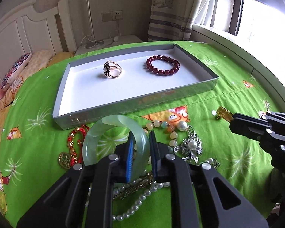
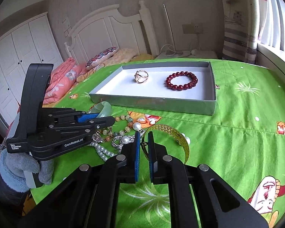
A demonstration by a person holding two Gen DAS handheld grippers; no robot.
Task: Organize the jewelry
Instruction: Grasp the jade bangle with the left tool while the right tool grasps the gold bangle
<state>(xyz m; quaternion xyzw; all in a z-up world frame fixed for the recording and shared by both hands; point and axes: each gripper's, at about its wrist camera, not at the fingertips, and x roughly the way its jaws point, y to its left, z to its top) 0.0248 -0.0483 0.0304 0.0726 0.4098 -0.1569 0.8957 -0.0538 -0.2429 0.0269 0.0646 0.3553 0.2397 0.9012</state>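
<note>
Nearest the left wrist camera, the left gripper point(image 1: 140, 150) has its blue pads point(image 1: 130, 155) pinching the rim of a pale green jade bangle point(image 1: 96, 136), which stands tilted up off the green bedspread point(image 1: 228, 102). Beyond the jaws lies the grey tray point(image 1: 70, 114), holding a dark red bead bracelet point(image 1: 162, 65) to the right and a gold ring point(image 1: 113, 70) to the left, well apart from each other. Just left of the jaws sits a red cord charm point(image 1: 75, 144); just right, a silver pearl brooch point(image 1: 191, 146) and a multicoloured bead strand point(image 1: 169, 127). Below the jaws, a pearl strand point(image 1: 136, 203) trails toward the camera.

From the right wrist camera, the right gripper point(image 2: 143, 148) holds its jaws narrowly apart around one end of a gold mesh cuff point(image 2: 172, 133); whether the pads actually press on it cannot be told. The cuff curves away to the right of the jaws, over the bedspread.
</note>
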